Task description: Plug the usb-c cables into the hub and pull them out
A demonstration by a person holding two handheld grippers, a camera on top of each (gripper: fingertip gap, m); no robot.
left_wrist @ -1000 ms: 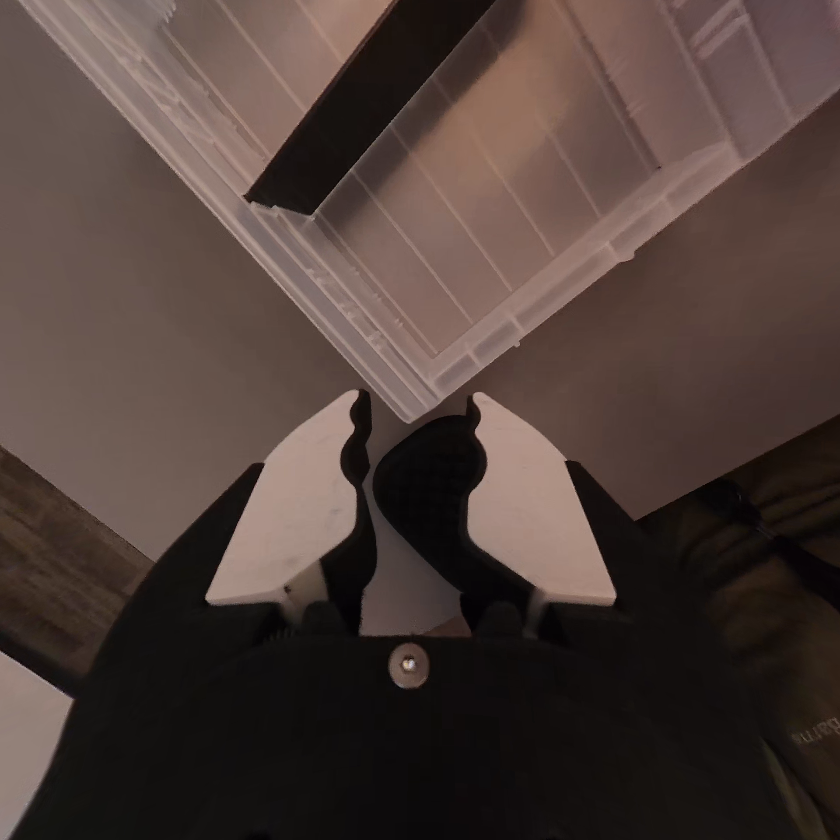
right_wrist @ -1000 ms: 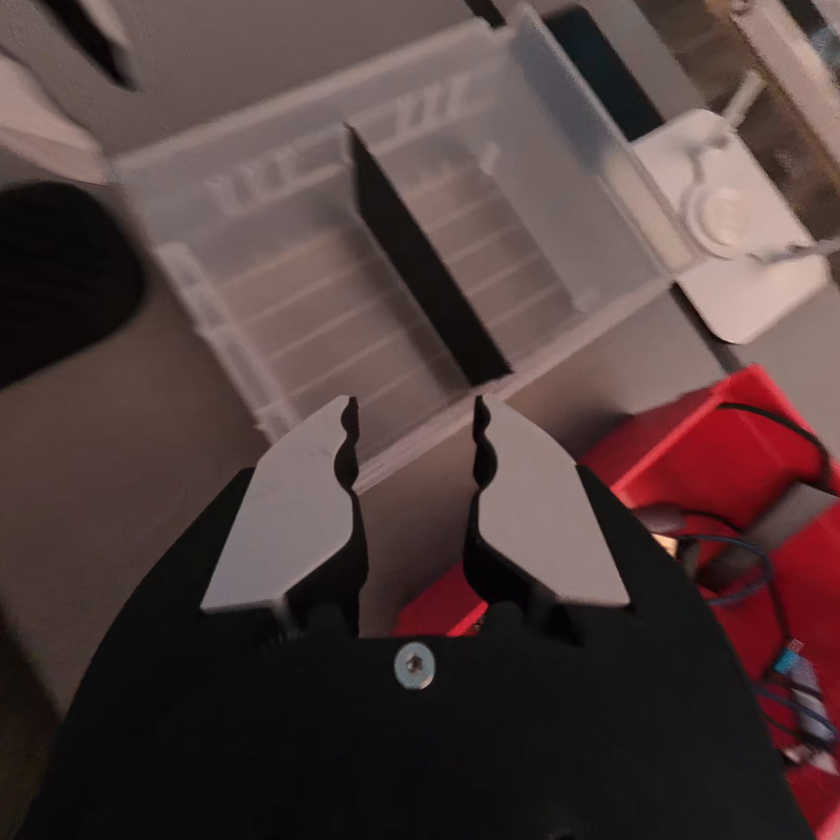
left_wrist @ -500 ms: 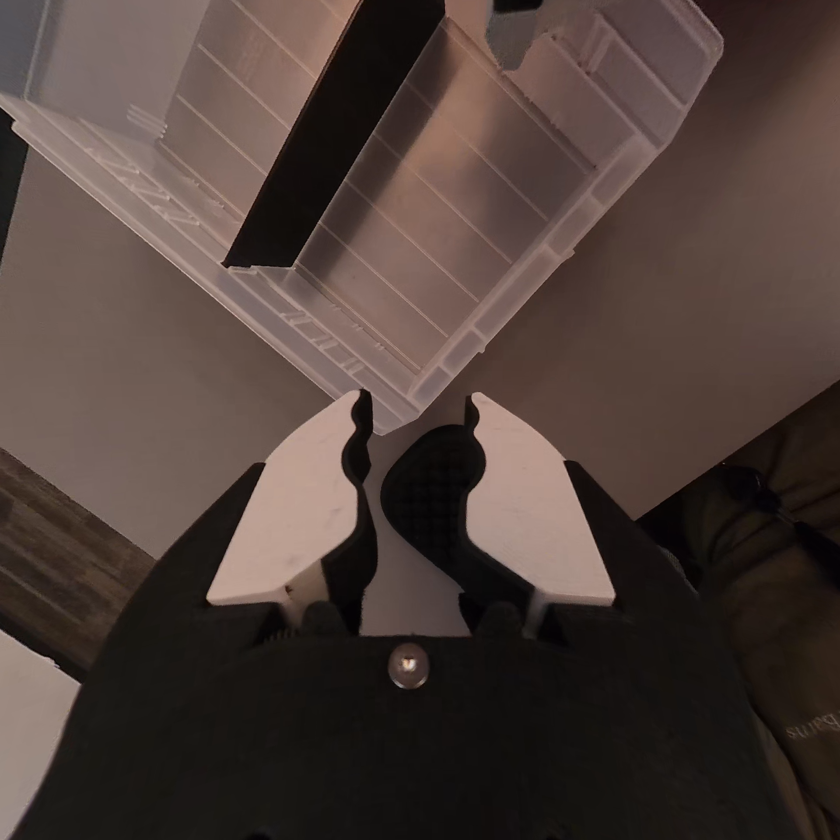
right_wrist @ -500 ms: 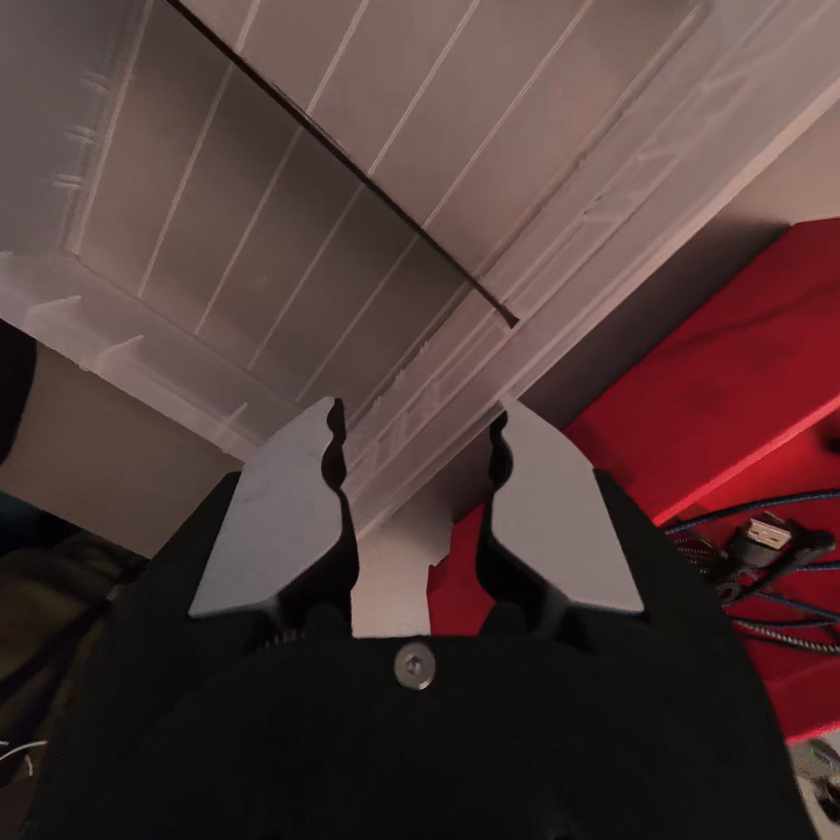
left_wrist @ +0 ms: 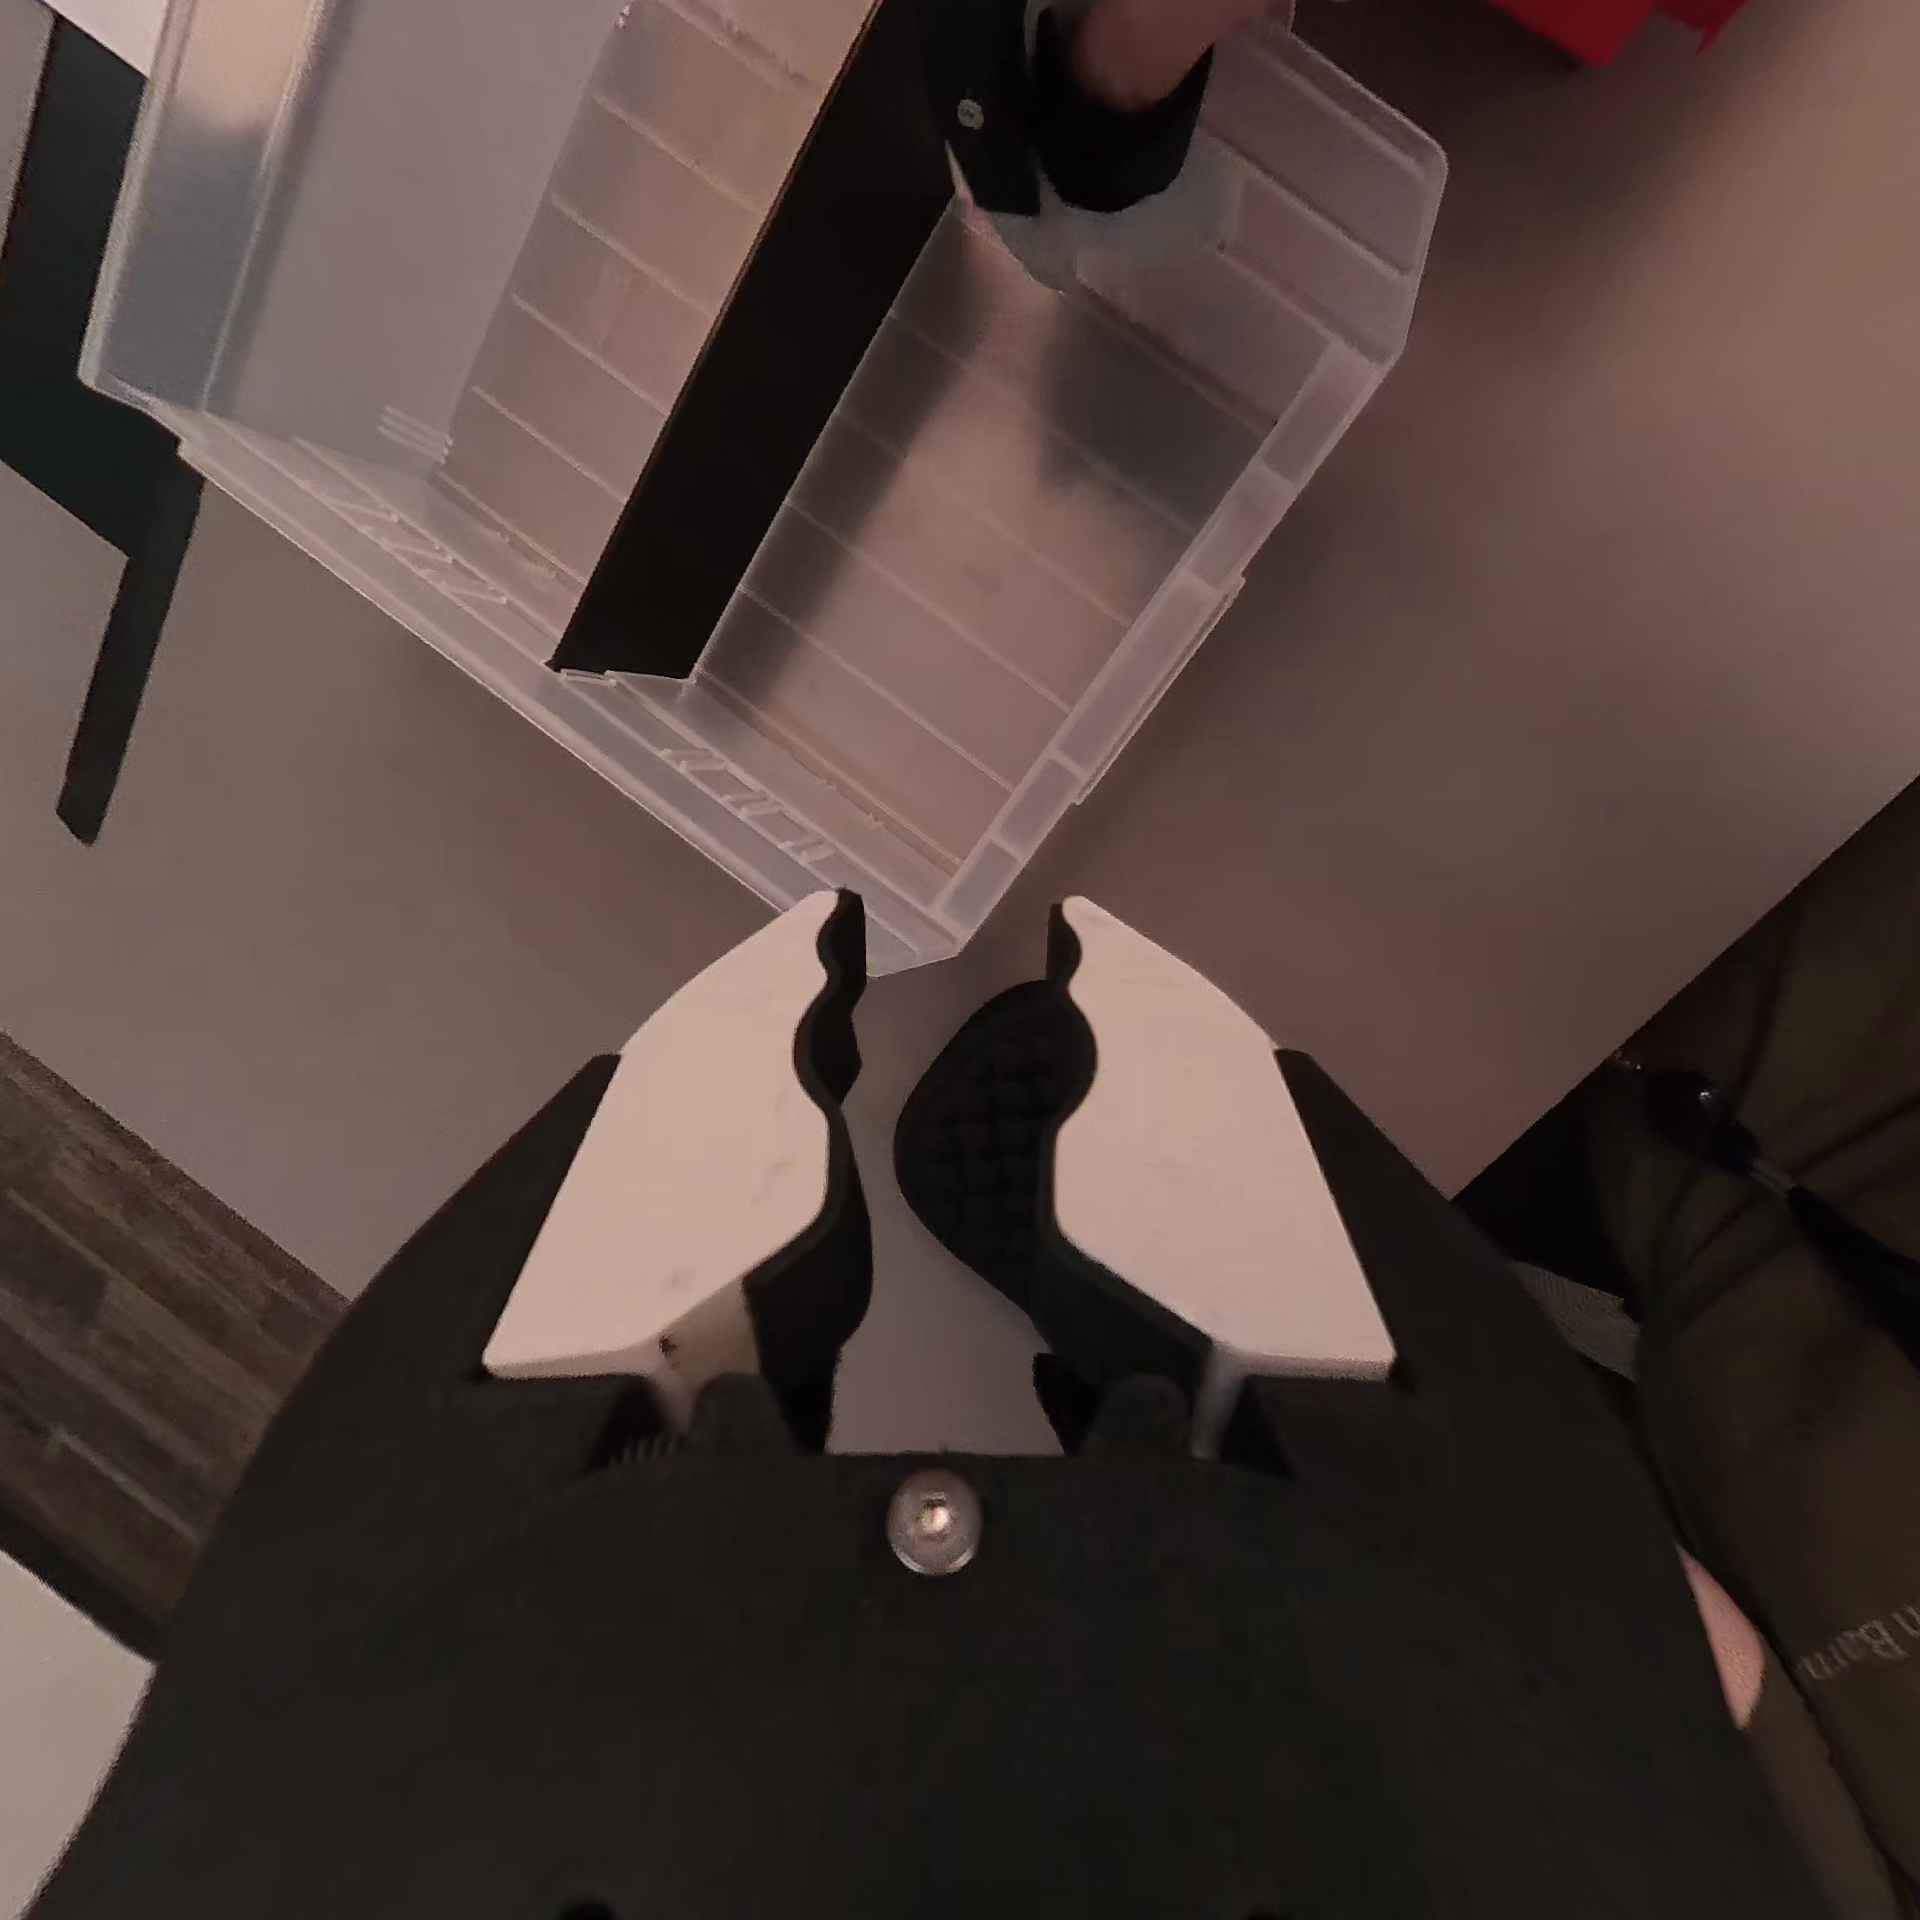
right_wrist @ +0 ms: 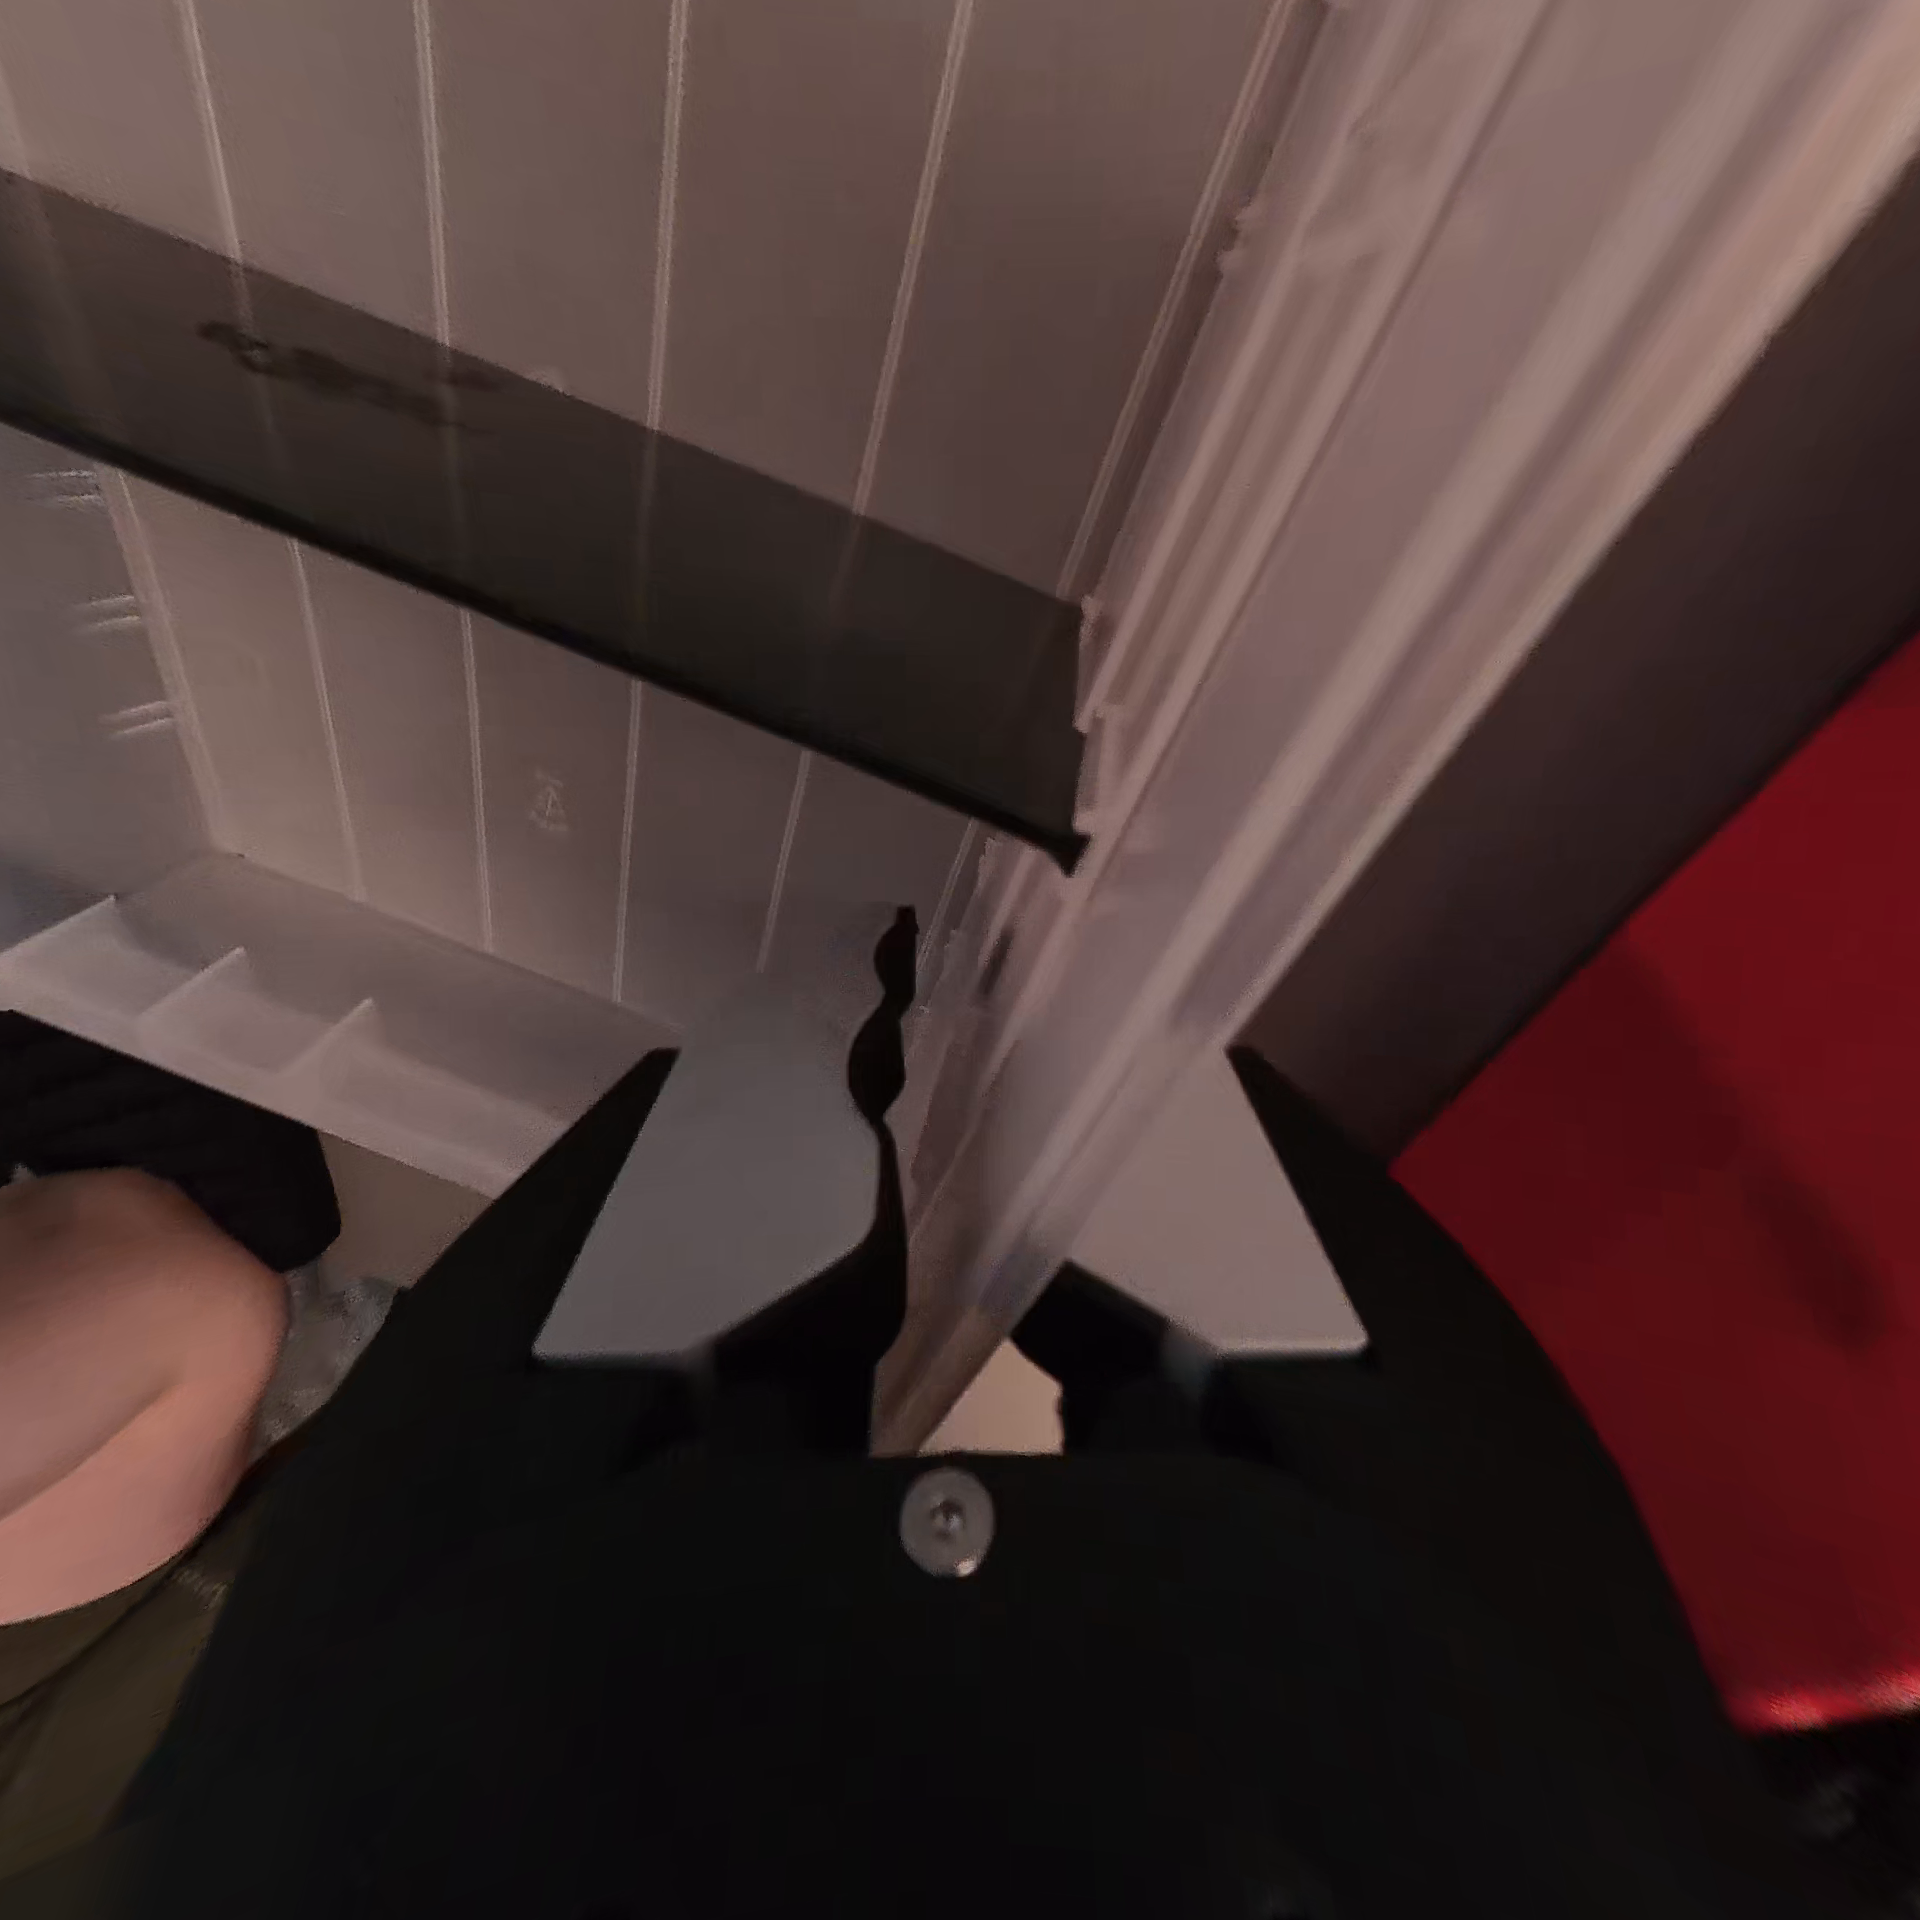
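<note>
Across the pale tabletop (left_wrist: 1558,582), the right gripper (right_wrist: 977,1049) had gone from open to clamped on the clear bin's (left_wrist: 1340,436) wall while the left gripper (left_wrist: 956,914) stayed slightly apart and empty, and no hub or cables showed, so plugging had not begun.

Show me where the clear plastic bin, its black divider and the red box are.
clear plastic bin (left_wrist: 1049,810): left wrist view, near rim.
black divider (left_wrist: 727,436): left wrist view, its side face.
red box (right_wrist: 1683,1122): right wrist view, its red surface.
</note>
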